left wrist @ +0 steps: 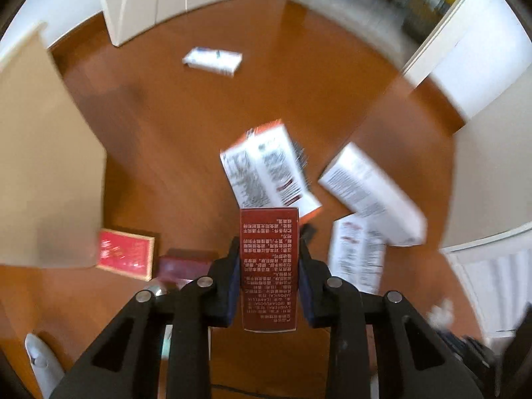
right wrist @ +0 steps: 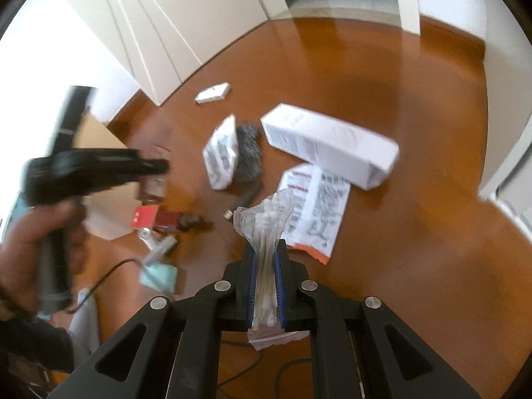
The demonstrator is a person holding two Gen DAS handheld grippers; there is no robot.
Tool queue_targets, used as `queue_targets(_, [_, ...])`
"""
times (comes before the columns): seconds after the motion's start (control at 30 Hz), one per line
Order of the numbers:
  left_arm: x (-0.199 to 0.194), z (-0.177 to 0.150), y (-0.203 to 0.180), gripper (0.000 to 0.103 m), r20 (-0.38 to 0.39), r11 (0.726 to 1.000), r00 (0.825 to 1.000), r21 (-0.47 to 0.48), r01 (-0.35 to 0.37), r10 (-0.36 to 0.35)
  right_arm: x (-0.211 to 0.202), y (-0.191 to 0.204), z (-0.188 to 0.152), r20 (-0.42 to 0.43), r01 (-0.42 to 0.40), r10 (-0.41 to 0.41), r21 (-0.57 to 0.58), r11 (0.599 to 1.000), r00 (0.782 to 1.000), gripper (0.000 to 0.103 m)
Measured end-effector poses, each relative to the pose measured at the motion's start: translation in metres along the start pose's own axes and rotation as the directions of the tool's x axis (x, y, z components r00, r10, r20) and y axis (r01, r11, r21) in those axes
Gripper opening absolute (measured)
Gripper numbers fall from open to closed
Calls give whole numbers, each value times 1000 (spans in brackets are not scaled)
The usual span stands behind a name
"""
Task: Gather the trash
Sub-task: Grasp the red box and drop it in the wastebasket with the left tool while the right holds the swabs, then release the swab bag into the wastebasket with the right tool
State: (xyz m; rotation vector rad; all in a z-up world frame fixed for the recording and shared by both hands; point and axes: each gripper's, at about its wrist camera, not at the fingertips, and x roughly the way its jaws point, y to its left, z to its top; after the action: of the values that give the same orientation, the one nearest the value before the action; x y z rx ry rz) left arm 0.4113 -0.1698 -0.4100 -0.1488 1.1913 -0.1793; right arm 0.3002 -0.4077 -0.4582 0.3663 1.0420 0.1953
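My left gripper (left wrist: pixel 270 249) is shut on a dark red carton with white print (left wrist: pixel 269 266) and holds it above the wooden floor. It also shows blurred at the left of the right wrist view (right wrist: pixel 146 166). My right gripper (right wrist: pixel 265 249) is shut on a clear plastic bag of cotton swabs (right wrist: pixel 266 229). Loose trash lies on the floor ahead: white printed boxes (left wrist: pixel 266 169) (left wrist: pixel 372 193), a flat printed carton (right wrist: pixel 316 209), a small white box further off (left wrist: pixel 212 60), and a red packet (left wrist: pixel 126 254).
A tan cardboard box (left wrist: pixel 43 153) stands at the left. A dark wire scrubber (right wrist: pixel 247 153) lies between the white boxes. White cabinet doors (right wrist: pixel 159 33) and walls ring the floor. A cable (right wrist: pixel 109 272), a clip and a teal item (right wrist: pixel 159 276) lie near the left.
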Motion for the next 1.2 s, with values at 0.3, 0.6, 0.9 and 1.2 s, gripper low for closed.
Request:
queue_targets(0.3, [-185,47,78,29,241,994,965,-48,-94,103,-92,79,63,61,-11,19,-138,990,998,11])
queue_targets(0.6, [-174,75,208,39,126,955,956,-175,-241,264,-116,174,121,-4,-80,82,-288,954,997,11])
queue_targets(0.9, [-235,45,248,84,199,928,938,-304,-217,284,-70,306,170,-124,-193,158,-371,908,980,11])
queue_targets(1.2, [-268,9,287,84,214,880,928,-436,-189,306,49,459,165,-162,-254,206,-388,886,965,11])
